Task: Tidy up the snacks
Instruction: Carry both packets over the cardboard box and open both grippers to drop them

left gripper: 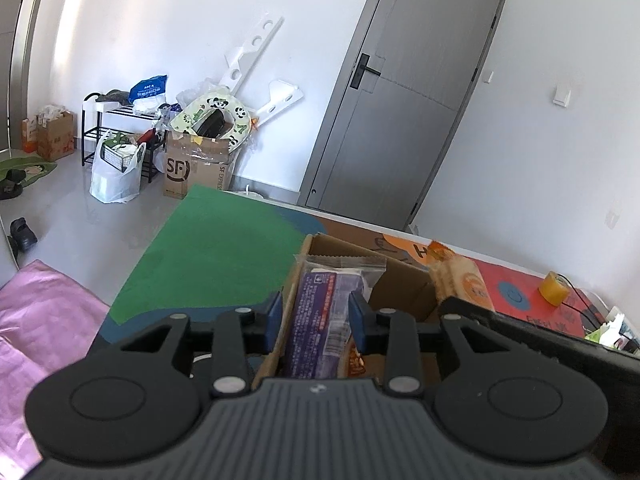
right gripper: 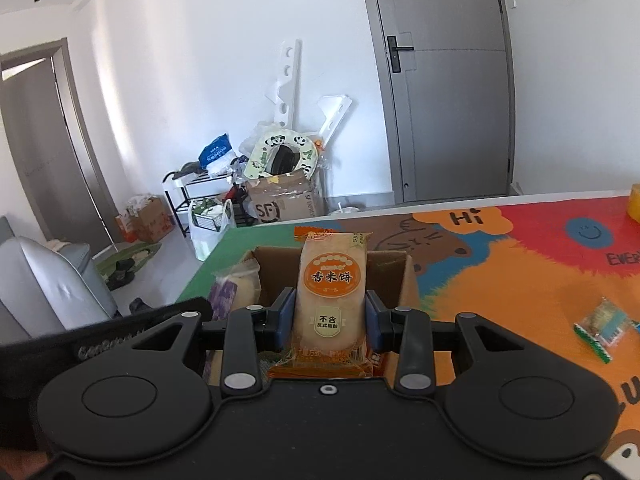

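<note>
A brown cardboard box stands on the colourful mat. My left gripper is shut on a purple snack packet and holds it over the box's left side. My right gripper is shut on an orange rice cracker packet and holds it upright over the box. The purple packet shows at the box's left in the right wrist view. The rice cracker packet shows at the box's right in the left wrist view.
A green and blue snack packet lies on the mat to the right. A yellow tape roll sits at the far right. The table's left edge drops to the floor, with a pink cloth below.
</note>
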